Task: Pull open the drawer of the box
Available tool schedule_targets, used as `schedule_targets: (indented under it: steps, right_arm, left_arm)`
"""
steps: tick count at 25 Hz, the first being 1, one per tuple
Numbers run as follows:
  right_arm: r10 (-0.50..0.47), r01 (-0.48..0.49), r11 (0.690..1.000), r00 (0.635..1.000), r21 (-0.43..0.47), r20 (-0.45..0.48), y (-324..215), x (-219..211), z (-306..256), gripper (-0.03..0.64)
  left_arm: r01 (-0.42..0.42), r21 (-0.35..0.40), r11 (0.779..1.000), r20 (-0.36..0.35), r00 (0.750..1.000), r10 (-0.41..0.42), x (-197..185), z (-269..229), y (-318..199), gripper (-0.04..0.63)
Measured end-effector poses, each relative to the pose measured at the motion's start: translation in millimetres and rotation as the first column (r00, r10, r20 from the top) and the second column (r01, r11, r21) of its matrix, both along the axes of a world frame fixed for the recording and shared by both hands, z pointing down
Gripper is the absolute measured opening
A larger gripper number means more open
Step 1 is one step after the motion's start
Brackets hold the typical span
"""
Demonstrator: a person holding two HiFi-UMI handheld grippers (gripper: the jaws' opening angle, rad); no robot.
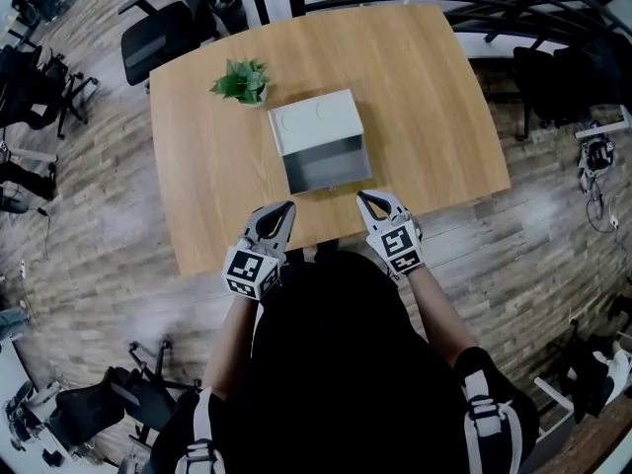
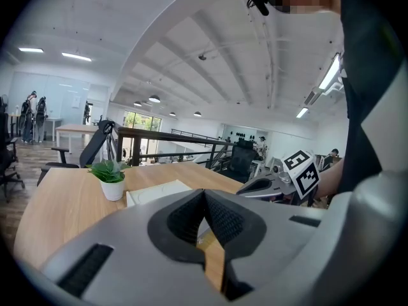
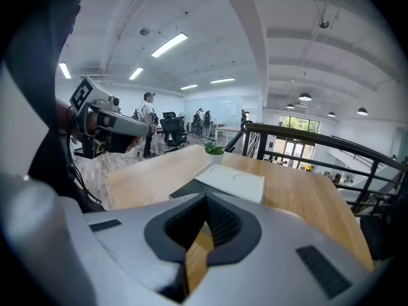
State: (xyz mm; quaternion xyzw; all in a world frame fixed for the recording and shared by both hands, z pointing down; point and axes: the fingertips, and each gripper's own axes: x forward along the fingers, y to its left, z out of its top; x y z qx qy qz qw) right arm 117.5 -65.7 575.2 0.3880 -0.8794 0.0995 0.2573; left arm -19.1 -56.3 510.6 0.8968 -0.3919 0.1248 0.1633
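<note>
A white box (image 1: pixel 314 120) sits mid-table, and its grey drawer (image 1: pixel 327 170) stands pulled out toward me, its inside bare. My left gripper (image 1: pixel 289 206) hovers near the table's front edge, just left of the drawer front, jaws shut on nothing. My right gripper (image 1: pixel 361 197) is level with it, just right of the drawer, also shut and empty. In the left gripper view the shut jaws (image 2: pixel 205 194) point past the box (image 2: pixel 156 190). The right gripper view shows its closed jaws (image 3: pixel 205 197) before the box (image 3: pixel 233 183) and the dark drawer (image 3: pixel 183 190).
A small potted plant (image 1: pixel 242 80) stands behind the box's left corner. The wooden table (image 1: pixel 207 176) has its front edge under my grippers. Office chairs (image 1: pixel 163 30) stand at the far side, and a black railing (image 1: pixel 513 8) runs behind on the right.
</note>
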Motion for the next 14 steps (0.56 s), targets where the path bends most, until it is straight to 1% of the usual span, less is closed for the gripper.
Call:
schedule_targets:
  steps: [4,14]
  right_arm:
    - [-0.015,0.015,1.000,1.000,0.003,-0.015,-1.2,-1.4,-0.1,0.025]
    - [-0.014,0.014,1.000,1.000,-0.002,-0.002,-3.6,1.9,0.9,0.025]
  left_arm:
    - [0.010,-0.007,1.000,-0.002,1.000,-0.010,-0.7,-0.1,0.2,0.023]
    - [0.030,0.001,1.000,-0.011,1.000,-0.030,5.9,-3.4,3.1,0.023]
